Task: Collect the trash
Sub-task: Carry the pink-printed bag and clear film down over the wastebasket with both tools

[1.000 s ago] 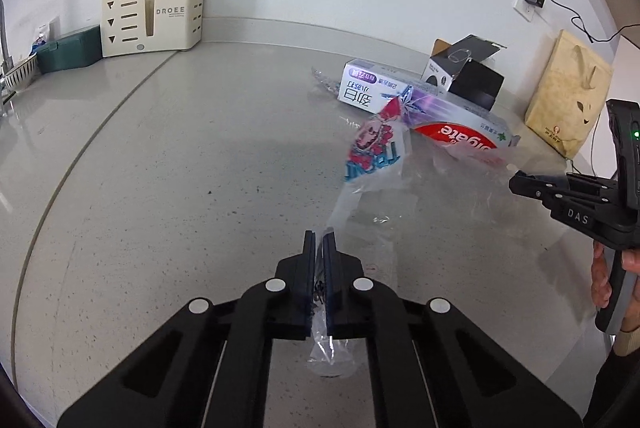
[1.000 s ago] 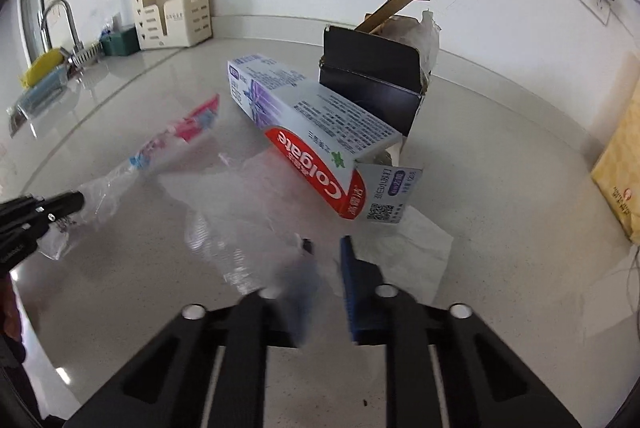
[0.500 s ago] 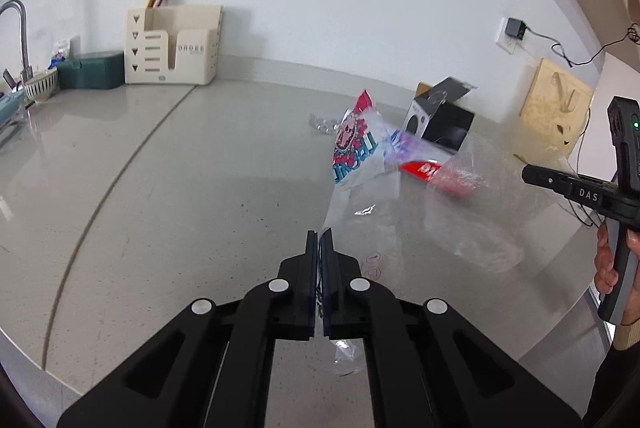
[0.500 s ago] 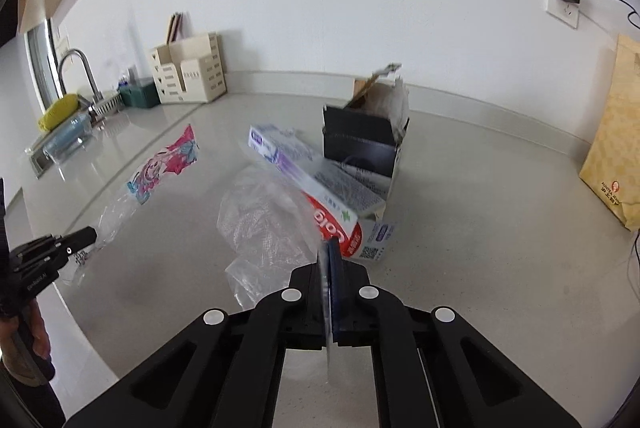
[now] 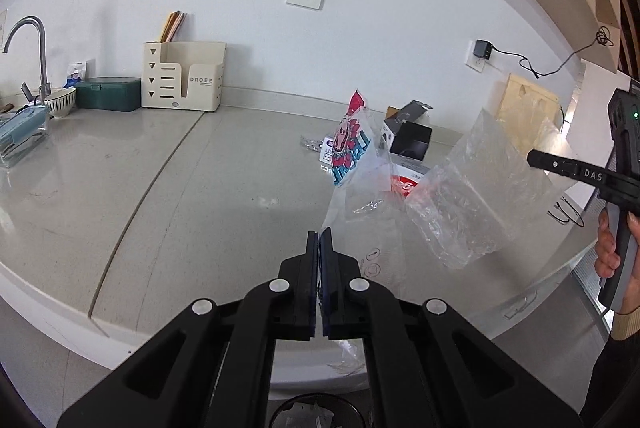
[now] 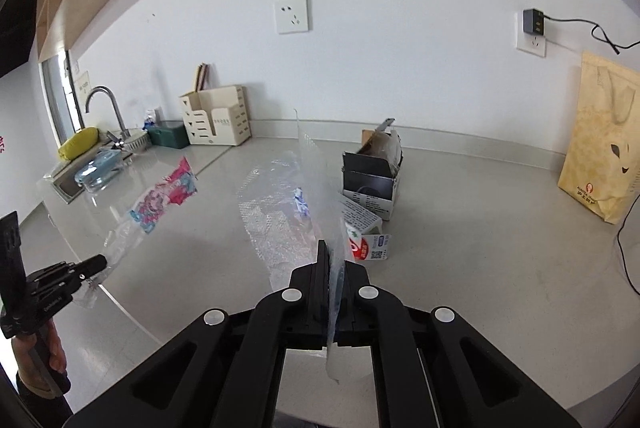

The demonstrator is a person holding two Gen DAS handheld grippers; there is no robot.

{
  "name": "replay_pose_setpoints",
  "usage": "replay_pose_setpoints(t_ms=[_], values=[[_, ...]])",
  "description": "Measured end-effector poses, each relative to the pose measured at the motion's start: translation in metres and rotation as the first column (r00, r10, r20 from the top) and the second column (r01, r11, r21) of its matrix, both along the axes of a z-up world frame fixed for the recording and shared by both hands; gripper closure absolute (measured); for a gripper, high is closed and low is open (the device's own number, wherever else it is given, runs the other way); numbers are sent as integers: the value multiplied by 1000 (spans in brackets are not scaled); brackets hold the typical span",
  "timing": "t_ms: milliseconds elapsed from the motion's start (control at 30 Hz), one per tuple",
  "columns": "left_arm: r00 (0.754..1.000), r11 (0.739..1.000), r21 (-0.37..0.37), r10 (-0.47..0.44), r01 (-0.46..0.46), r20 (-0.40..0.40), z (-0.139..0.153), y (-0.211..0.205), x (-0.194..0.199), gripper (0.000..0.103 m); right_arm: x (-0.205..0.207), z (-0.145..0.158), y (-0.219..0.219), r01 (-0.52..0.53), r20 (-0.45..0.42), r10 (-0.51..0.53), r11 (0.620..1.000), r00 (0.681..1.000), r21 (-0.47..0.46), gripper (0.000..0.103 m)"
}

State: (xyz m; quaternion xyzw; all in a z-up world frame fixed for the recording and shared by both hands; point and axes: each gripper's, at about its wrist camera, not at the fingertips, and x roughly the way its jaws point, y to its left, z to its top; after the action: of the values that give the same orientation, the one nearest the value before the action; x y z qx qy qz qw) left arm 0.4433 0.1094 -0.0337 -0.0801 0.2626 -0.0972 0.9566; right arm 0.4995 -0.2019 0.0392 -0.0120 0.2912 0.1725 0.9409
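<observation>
My left gripper [image 5: 320, 234] is shut on a clear wrapper with pink and blue print [image 5: 349, 147], which hangs in the air above the counter's front edge. The same wrapper [image 6: 162, 201] shows at the left of the right wrist view, pinched by the left gripper [image 6: 102, 262]. My right gripper [image 6: 330, 248] is shut on a clear plastic bag [image 6: 280, 211], lifted off the counter. From the left wrist view that bag [image 5: 472, 199] hangs from the right gripper [image 5: 532, 157]. A red and white toothpaste box [image 6: 366, 234] and an open black box [image 6: 370, 177] lie on the counter.
A grey counter [image 5: 160, 179] runs to the wall. A cream organiser [image 5: 182, 79], a green box [image 5: 108, 93] and a sink with a tap [image 5: 28, 43] sit at the left. A tan paper bag [image 6: 600, 163] leans at the right. A dark bin rim [image 5: 316, 410] shows below the counter edge.
Both grippers have risen and drawn back from the counter, each carrying its plastic piece into the air. The right gripper's jaws closed on the clear bag.
</observation>
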Motion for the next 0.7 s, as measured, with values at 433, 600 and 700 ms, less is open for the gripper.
replay_pose_setpoints(t_ms=[433,600,700], values=[[992,992,18,-123,124,-35,-12,-16,-83,101,-147,6,29,-40,53,36,997,998,64,97],[981,983,18,-179,180,-74,-25,-13,-110,101,-179,-6,44,-33,22,31,995,999,96,97],[971,976,0,-217,218,-102,-34,-8,-123,101,-201,-11,56,-32,13,31,994,999,103,97]])
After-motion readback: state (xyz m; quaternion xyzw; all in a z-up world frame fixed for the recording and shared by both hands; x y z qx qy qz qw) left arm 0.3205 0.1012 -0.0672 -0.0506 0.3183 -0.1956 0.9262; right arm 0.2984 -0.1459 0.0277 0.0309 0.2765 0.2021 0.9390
